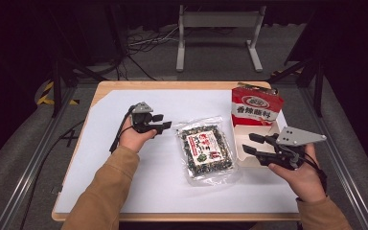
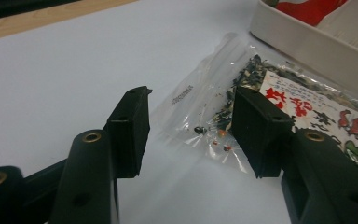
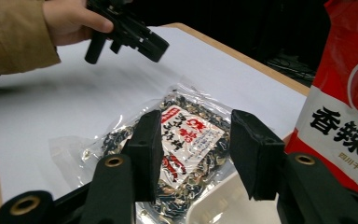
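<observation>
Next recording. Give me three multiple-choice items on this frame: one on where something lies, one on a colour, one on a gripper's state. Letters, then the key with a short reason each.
1. Where does the clear snack bag lie?
A. on the white sheet between the two grippers
B. inside the white tray
C. on the floor past the table

2. What colour is the upright pouch standing in the white tray?
A. blue
B. red and white
C. green

3. How is the left gripper?
A. shut on the snack bag
B. shut on the tray rim
C. open, nothing between its pads

Key: 1 A, the high view shows the bag flat on the sheet, with the left gripper to its left and the right gripper to its right. 2 B, red with a white band and dark characters. 3 C, the left gripper view shows bare sheet in the gap, with the bag's corner beyond.
</observation>
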`<action>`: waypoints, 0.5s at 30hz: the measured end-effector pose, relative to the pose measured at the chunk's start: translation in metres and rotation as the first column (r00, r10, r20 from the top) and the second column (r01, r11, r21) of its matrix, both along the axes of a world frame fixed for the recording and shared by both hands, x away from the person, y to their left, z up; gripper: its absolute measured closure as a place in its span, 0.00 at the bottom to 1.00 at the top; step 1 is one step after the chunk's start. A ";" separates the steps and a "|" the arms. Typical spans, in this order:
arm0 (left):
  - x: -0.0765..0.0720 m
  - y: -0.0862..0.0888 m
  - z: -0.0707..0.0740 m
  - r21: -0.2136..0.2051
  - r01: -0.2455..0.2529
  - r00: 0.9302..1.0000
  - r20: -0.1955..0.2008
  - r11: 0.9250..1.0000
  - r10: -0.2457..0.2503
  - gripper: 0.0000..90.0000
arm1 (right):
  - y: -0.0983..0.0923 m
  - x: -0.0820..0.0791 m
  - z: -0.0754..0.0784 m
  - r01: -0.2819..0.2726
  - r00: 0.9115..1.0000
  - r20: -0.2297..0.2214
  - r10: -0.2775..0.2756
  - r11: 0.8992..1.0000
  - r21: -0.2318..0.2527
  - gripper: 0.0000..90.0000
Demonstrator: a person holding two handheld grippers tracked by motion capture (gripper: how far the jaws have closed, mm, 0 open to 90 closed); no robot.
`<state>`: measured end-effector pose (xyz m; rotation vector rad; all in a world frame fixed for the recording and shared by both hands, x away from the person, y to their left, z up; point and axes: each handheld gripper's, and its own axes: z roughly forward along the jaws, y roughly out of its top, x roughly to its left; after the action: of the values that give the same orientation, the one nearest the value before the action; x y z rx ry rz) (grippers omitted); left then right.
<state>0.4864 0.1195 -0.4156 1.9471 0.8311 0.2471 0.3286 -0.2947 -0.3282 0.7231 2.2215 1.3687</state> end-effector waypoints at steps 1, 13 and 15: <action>0.002 -0.001 -0.002 -0.009 -0.005 1.000 -0.005 1.000 0.005 0.51 | 0.001 -0.001 -0.001 -0.004 1.000 -0.001 0.004 1.000 0.002 0.61; 0.018 -0.012 -0.001 -0.003 -0.034 0.996 -0.081 0.999 0.034 0.50 | -0.002 -0.009 -0.004 -0.003 1.000 0.015 0.003 1.000 -0.003 0.60; 0.022 -0.017 0.000 0.024 -0.028 0.996 -0.088 0.999 0.030 0.48 | -0.003 -0.011 -0.005 0.001 1.000 0.013 -0.001 1.000 -0.005 0.60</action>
<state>0.5082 0.1024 -0.4159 1.9798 0.9183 0.1891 0.3178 -0.2978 -0.3333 0.7116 2.2140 1.3629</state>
